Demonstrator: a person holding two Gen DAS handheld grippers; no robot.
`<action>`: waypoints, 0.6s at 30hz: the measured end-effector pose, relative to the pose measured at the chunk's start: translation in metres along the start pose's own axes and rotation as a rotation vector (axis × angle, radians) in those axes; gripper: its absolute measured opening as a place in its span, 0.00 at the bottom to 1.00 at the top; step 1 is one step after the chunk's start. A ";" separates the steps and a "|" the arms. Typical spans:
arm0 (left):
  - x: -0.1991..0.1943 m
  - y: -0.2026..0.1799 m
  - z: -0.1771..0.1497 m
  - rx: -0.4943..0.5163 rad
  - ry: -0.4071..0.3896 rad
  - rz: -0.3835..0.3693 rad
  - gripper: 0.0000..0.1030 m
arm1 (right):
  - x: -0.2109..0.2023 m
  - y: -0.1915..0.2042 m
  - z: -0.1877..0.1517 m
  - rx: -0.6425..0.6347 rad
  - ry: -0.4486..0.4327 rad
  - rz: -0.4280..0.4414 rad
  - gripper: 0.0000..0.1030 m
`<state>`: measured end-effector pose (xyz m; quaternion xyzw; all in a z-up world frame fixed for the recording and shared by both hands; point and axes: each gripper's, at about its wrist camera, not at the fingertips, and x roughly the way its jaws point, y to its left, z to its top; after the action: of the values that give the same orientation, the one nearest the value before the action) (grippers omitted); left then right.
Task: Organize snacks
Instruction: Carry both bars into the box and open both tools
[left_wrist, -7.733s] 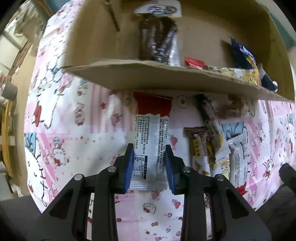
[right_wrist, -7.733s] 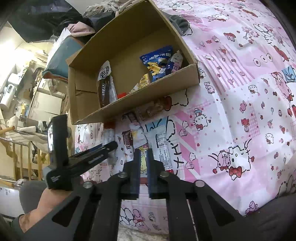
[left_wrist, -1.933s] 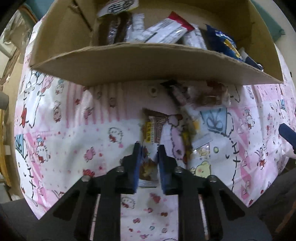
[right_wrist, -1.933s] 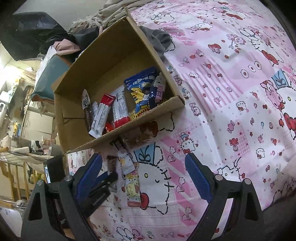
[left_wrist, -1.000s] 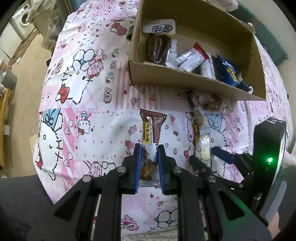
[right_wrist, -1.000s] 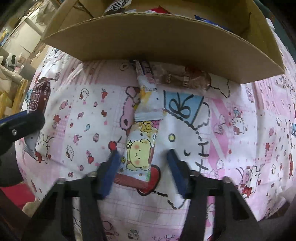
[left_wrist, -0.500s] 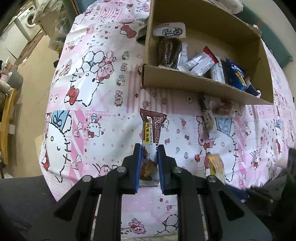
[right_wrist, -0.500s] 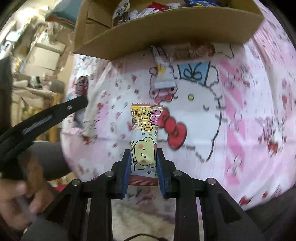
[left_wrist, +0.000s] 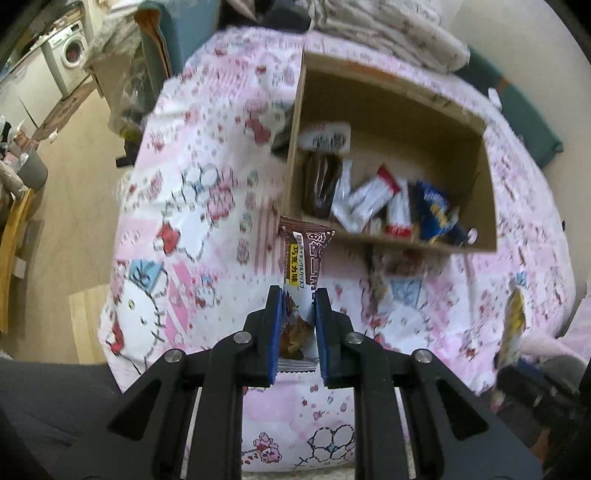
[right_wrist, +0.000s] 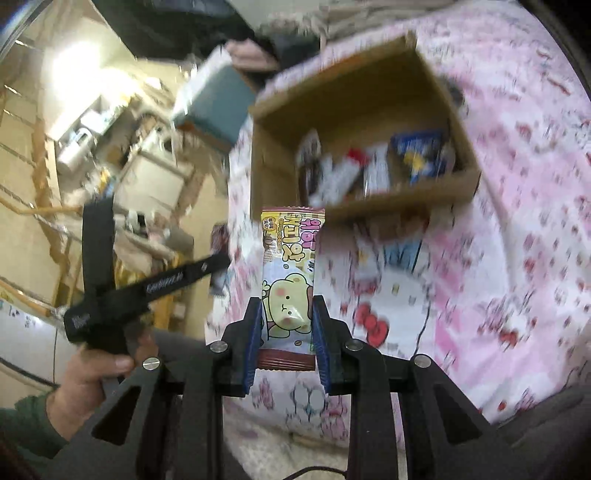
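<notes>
My left gripper (left_wrist: 298, 306) is shut on a brown chocolate snack bar (left_wrist: 303, 258), held upright above the pink bedspread in front of the cardboard box (left_wrist: 391, 110). Inside the box lie several snack packets (left_wrist: 373, 199). My right gripper (right_wrist: 286, 314) is shut on a yellow and pink bear snack packet (right_wrist: 290, 266), lifted in the air short of the cardboard box (right_wrist: 354, 96). The left gripper (right_wrist: 221, 260) with its brown bar shows at the left of the right wrist view, held by a person's hand (right_wrist: 88, 373). The bear packet (left_wrist: 513, 325) appears blurred at the right edge of the left wrist view.
Two loose snacks (left_wrist: 399, 266) lie on the bedspread just in front of the box's near wall. Folded blankets (left_wrist: 388, 33) sit behind the box. Beyond the bed's left edge are a wooden floor (left_wrist: 74, 192), a washing machine (left_wrist: 72, 55) and furniture.
Both grippers rose away from the bedspread with their snacks. The right gripper closed on the bear packet and lifted it off the bed; the box now shows from higher up in both views.
</notes>
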<state>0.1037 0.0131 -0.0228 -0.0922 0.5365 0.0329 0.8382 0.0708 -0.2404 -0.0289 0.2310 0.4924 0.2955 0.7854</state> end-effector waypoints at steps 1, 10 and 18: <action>-0.005 0.000 0.003 0.002 -0.015 0.000 0.13 | -0.005 -0.001 0.004 -0.004 -0.023 -0.006 0.27; -0.025 -0.005 0.040 0.043 -0.110 -0.008 0.13 | -0.027 -0.018 0.049 -0.001 -0.200 -0.037 0.27; -0.016 -0.020 0.061 0.055 -0.122 -0.043 0.13 | -0.019 -0.051 0.078 0.088 -0.213 -0.084 0.27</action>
<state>0.1542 0.0061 0.0193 -0.0785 0.4831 0.0059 0.8720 0.1474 -0.2956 -0.0177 0.2744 0.4278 0.2142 0.8341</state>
